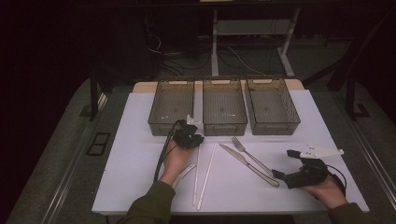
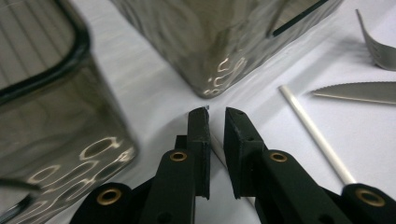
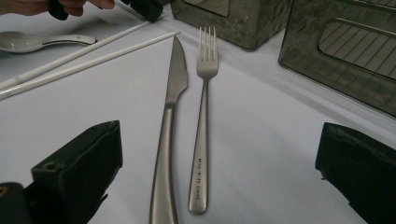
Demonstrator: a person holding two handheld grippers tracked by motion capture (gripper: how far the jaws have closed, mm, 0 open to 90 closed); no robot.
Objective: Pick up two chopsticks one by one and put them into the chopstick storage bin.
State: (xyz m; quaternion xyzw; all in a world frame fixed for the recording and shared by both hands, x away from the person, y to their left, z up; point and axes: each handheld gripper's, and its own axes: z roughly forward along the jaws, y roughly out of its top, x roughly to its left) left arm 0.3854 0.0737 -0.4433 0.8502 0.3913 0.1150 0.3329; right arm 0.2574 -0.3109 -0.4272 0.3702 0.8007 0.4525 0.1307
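Two grippers: left gripper [image 2: 215,112] jaws narrowed around a white chopstick [image 2: 217,149], right gripper [image 3: 219,182] jaws wide; fork [image 3: 201,121] engraving unreadable.

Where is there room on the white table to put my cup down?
Bare table lies left of the left gripper, and between the fork and the bins. The middle is crowded: chopsticks, spoon, knife.
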